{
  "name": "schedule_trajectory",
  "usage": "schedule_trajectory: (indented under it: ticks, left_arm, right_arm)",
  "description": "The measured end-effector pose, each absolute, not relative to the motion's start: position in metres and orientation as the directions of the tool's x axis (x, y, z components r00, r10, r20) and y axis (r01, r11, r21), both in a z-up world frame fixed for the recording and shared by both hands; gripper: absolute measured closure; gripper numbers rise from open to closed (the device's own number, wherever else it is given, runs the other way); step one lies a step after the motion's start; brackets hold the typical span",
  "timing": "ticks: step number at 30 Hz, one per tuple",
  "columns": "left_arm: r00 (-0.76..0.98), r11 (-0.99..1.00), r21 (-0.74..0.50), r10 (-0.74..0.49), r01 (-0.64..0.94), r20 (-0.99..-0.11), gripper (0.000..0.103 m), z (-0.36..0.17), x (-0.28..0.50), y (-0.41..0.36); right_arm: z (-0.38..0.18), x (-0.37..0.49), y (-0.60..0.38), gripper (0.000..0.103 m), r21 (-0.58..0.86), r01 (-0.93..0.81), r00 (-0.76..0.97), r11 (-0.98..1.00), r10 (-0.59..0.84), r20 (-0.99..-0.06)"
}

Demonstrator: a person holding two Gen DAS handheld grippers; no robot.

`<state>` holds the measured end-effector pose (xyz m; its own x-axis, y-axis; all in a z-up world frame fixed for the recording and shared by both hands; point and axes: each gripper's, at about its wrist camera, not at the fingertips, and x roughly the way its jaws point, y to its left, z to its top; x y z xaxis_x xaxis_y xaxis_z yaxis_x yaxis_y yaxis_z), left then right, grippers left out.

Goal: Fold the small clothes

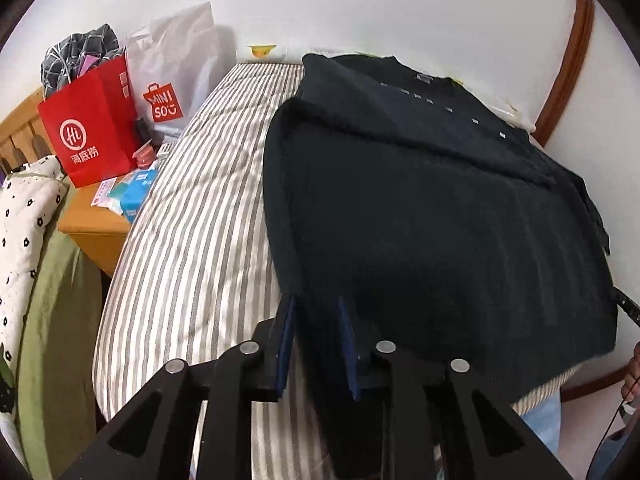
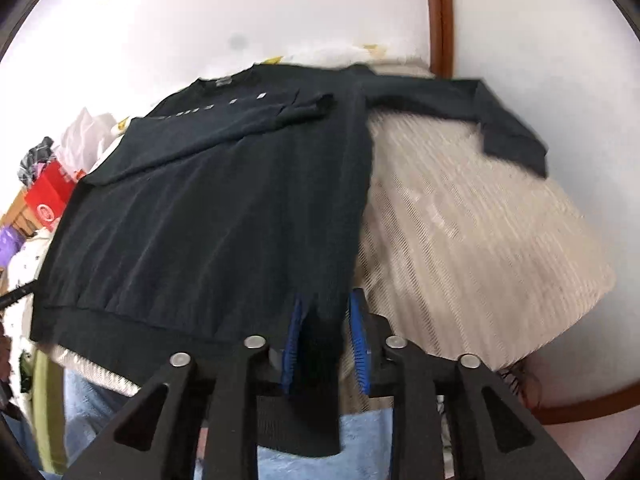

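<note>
Only one dark sweater (image 2: 208, 208) lies flat on the striped bed (image 1: 192, 248), one sleeve folded across its chest, the other stretched out to the side. Two grippers sit at its hem: the left gripper (image 1: 316, 320) and right gripper (image 2: 326, 320) each have hem fabric between parted jaws; whether the pads press it I cannot tell. Two shopping bags, one red (image 1: 90, 128), one white (image 1: 176, 68), stand on the nightstand (image 1: 96, 236).

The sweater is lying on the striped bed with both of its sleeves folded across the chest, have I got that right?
Not quite. Only one sleeve of the dark sweater is folded across the chest. The other sleeve is spread out sideways on the striped bed, as the right wrist view shows. The rest is right: the sweater does lie on the bed.
</note>
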<state>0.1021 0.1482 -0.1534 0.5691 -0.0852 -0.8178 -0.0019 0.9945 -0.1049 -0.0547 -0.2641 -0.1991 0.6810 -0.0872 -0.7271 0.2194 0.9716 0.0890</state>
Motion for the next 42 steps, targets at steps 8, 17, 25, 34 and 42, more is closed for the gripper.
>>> schedule_trajectory:
  ticks: [8, 17, 25, 34, 42]
  left_arm:
    - [0.591, 0.996, -0.085, -0.065, -0.006, -0.804, 0.039, -0.147, 0.152, 0.125]
    - [0.576, 0.994, -0.109, -0.074, -0.027, -0.814, 0.039, -0.155, 0.209, 0.094]
    - [0.557, 0.996, -0.086, -0.057, -0.025, -0.829, 0.039, -0.165, 0.235, 0.077]
    - [0.55, 0.995, -0.099, -0.08, -0.005, -0.831, 0.039, -0.168, 0.237, 0.082]
    - [0.563, 0.999, -0.04, -0.031, -0.002, -0.826, 0.039, -0.167, 0.23, 0.103]
  right_arm:
    - [-0.191, -0.016, -0.347, 0.054, 0.009, 0.431, 0.651, 0.902, -0.304, -0.696]
    - [-0.211, 0.058, -0.439, 0.05, 0.004, 0.516, 0.575, 0.856, -0.343, -0.742]
    - [-0.223, 0.105, -0.457, 0.049, -0.084, 0.544, 0.527, 0.835, -0.418, -0.74]
    - [-0.217, 0.112, -0.474, 0.093, -0.097, 0.58, 0.508, 0.809, -0.451, -0.734]
    - [-0.136, 0.097, -0.434, 0.094, 0.027, 0.507, 0.65, 0.862, -0.361, -0.668]
